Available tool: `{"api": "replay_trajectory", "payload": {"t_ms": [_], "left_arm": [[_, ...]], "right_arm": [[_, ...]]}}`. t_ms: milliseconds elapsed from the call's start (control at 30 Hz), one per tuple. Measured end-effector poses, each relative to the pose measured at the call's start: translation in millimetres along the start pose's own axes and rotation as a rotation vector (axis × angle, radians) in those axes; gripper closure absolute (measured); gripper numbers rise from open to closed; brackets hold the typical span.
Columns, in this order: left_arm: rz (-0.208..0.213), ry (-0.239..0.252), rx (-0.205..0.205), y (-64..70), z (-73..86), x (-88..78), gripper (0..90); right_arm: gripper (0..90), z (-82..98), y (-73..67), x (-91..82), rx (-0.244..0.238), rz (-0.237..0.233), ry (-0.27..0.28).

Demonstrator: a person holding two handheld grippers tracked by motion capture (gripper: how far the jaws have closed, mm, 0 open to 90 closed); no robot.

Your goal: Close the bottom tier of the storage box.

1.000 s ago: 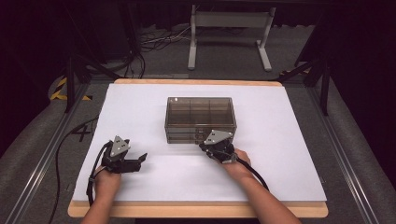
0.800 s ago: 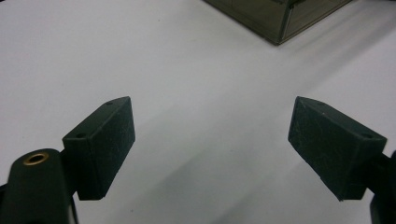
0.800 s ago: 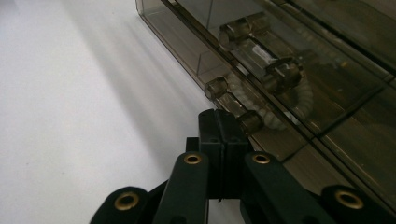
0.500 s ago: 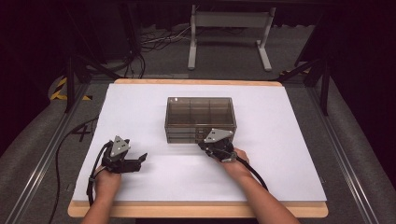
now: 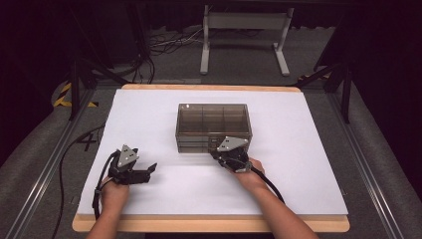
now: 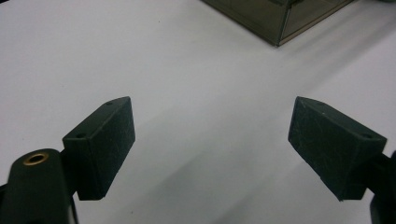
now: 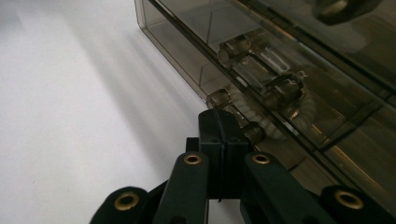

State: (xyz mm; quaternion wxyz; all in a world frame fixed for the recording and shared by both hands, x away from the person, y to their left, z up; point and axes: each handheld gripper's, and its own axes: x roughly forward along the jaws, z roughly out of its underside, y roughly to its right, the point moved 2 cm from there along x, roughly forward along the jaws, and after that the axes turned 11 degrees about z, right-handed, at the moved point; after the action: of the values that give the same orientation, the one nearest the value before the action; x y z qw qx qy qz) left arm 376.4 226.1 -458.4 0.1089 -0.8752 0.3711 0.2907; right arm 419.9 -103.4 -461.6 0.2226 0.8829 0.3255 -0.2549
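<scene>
A smoky see-through drawer box [image 5: 213, 119] stands in the middle of the white tabletop [image 5: 303, 149]. My right gripper [image 5: 219, 152] is at the box's front face, low down, with its jaws shut flat together. In the right gripper view its tip [image 7: 219, 125] sits against the lower drawer's clear bar handle [image 7: 218, 99], below another clear handle [image 7: 259, 70]; nothing shows between the pads. My left gripper [image 5: 150, 170] rests on the table to the box's front left, open and empty. In the left gripper view its pads [image 6: 105, 140] stand wide apart, with the box's corner [image 6: 273, 21] farther off.
A pale metal stand [image 5: 244, 30] and loose cables [image 5: 164, 42] are on the floor behind the table. Dark rails run along both sides. The table's wooden edge [image 5: 209, 225] lies close to the person's forearms.
</scene>
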Motion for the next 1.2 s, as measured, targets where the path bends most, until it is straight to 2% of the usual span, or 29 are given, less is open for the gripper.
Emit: {"api": "replay_trajectory", "payload": {"t_ms": [200,367,567,733,833,900,1033,1200], "left_arm": [[0.003,0.008,0.002,-0.4,-1.5,1.8,15.6],[0.009,0.005,0.003,-0.3,-3.4,3.8,15.6],[0.017,0.006,0.015,0.5,-7.5,7.7,15.6],[0.025,0.005,0.020,0.5,-9.9,10.4,15.6],[0.029,0.012,0.015,0.5,-11.2,11.1,15.6],[0.029,0.012,0.016,0.4,-12.0,11.8,15.6],[0.034,0.016,0.018,0.7,-14.3,13.4,15.6],[0.033,0.015,0.025,0.3,-15.5,14.8,15.6]], "right_arm": [[82.7,-1.5,0.2,-7.5,0.034,-0.058,-0.016],[62.4,-5.3,3.4,-21.4,0.060,-0.148,0.004],[43.3,-8.1,10.0,-41.1,0.050,-0.170,0.039],[36.3,-7.6,14.0,-57.4,0.040,-0.188,0.059],[31.6,-7.3,19.0,-71.4,0.021,-0.163,0.093],[29.1,-5.4,24.4,-77.6,0.026,-0.155,0.105],[15.3,0.6,35.5,-86.7,0.053,-0.154,0.087],[14.4,7.8,46.5,-96.1,0.024,-0.093,0.056]]}}
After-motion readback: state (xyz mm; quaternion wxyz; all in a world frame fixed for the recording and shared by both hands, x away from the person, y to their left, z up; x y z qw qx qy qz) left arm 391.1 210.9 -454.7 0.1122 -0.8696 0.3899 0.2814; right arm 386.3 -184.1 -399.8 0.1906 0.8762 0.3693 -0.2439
